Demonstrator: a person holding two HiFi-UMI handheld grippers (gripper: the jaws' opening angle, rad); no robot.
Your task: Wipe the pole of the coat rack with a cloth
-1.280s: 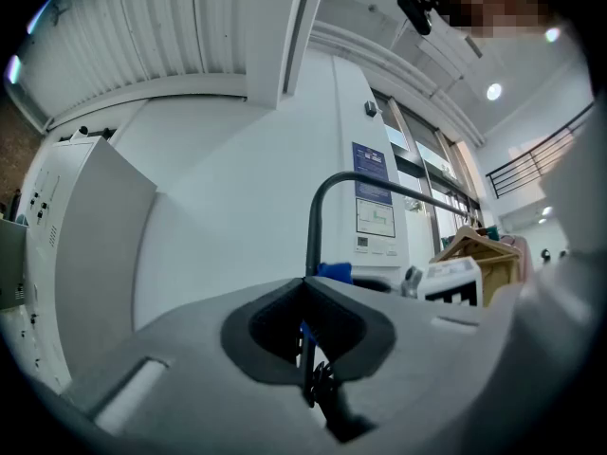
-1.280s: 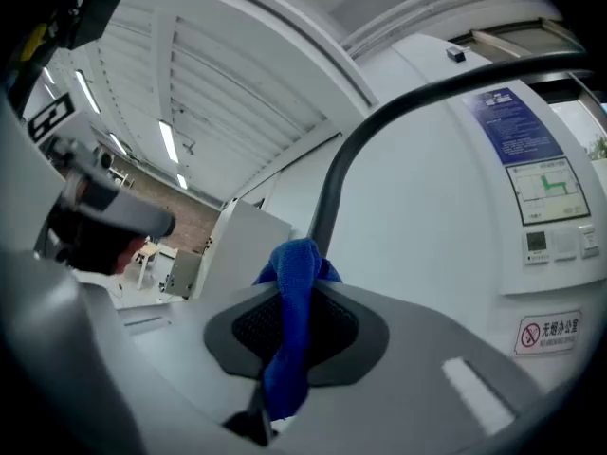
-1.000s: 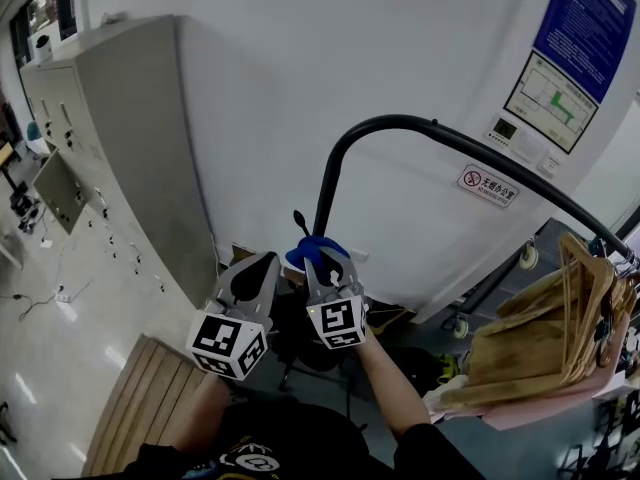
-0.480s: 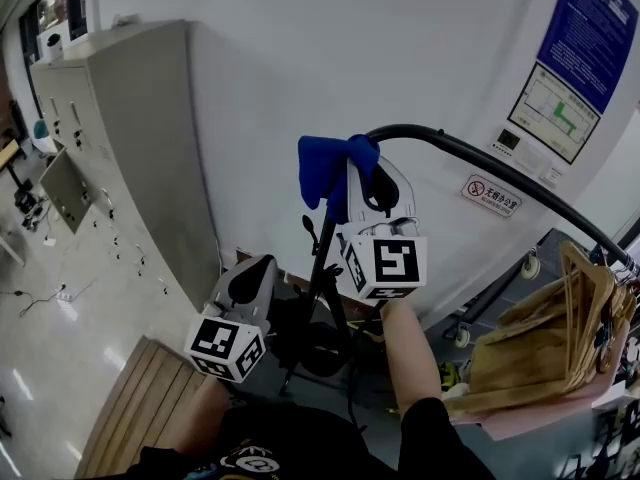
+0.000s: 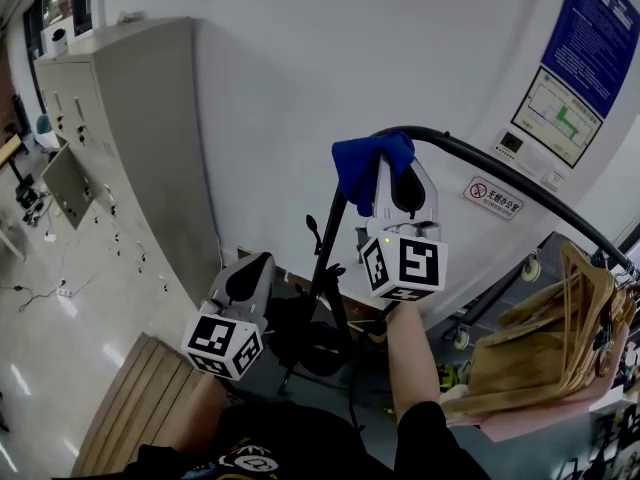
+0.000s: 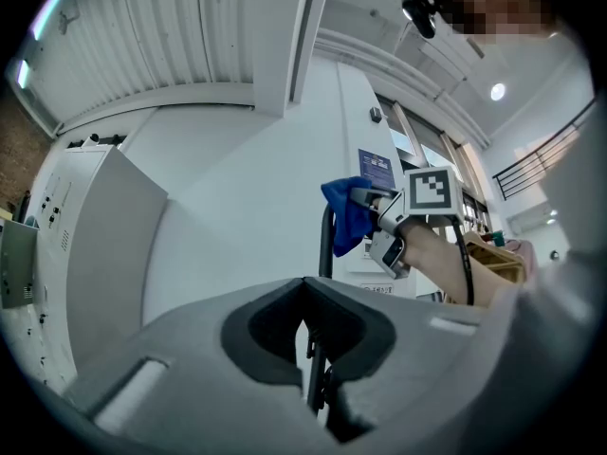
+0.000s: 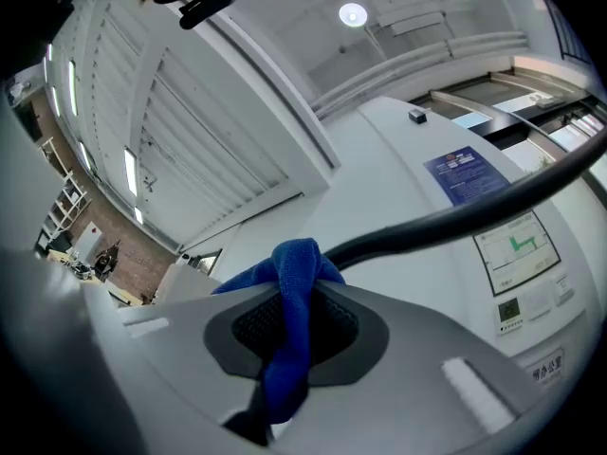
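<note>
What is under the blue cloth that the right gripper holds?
The top bend of the black pole: the blue cloth, pinched by the right gripper, drapes over it. The pole shows beyond the cloth; the stretch beneath it is covered.

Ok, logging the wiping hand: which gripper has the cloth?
The right gripper, raised at the bend of the pole, jaws shut on the blue cloth; the left gripper hangs low, shut and empty.

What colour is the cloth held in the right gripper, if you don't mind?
Blue; the cloth shows best in the right gripper view.
</note>
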